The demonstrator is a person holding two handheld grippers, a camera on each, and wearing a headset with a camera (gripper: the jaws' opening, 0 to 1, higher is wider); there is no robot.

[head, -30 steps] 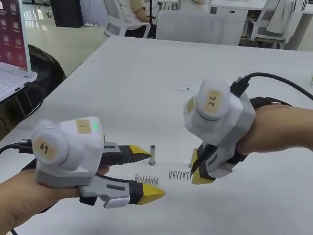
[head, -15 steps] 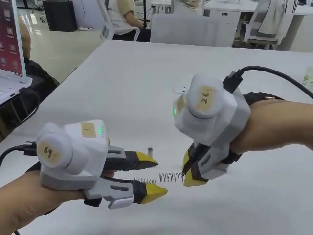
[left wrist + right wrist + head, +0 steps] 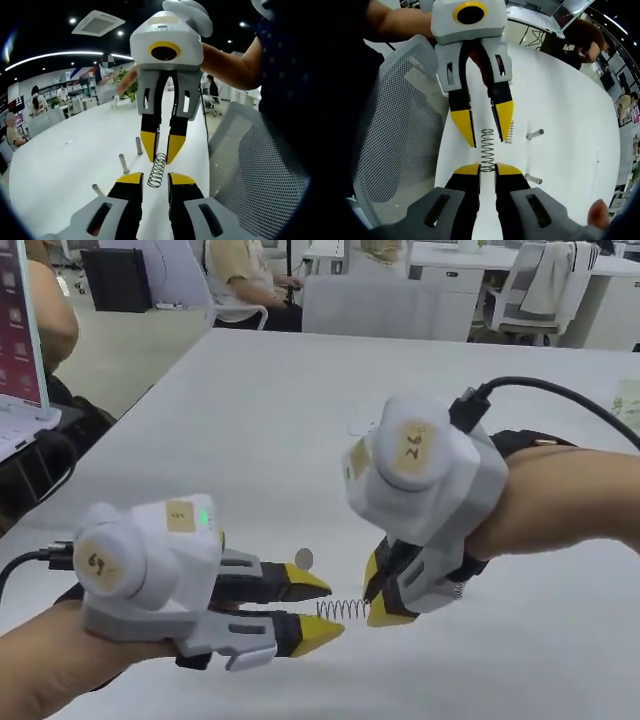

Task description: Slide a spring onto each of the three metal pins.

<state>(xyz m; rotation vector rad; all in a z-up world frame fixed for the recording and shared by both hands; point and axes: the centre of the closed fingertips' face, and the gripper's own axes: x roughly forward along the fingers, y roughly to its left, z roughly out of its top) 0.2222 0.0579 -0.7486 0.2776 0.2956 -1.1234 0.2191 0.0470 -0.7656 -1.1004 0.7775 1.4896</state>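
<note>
Bridging the gap between the two grippers is the thin silver coil spring (image 3: 488, 145), stretched roughly level over the white bench (image 3: 250, 420)! One end is pinched in the right gripper (image 3: 487, 170), its yellow-tipped black jaws drawn narrow and clamped on the last coils. The other end pokes in between the jaws of the left gripper (image 3: 156, 179), which meets it head-on. Those jaws stand apart, one on each side of the coil, with bare bench showing between jaw and spring in the right gripper view, so there is no grip there. Off to the left in the left gripper view, a short metal pin (image 3: 123, 163) stands upright on the bench. A second pin (image 3: 97, 190) stands nearer the camera. Just past them sits a second small spring (image 3: 138, 145), and whether it lies loose or is on a pin, I cannot tell. On the other side, a grey mesh chair back (image 3: 250, 165) rises at the bench's edge.
</note>
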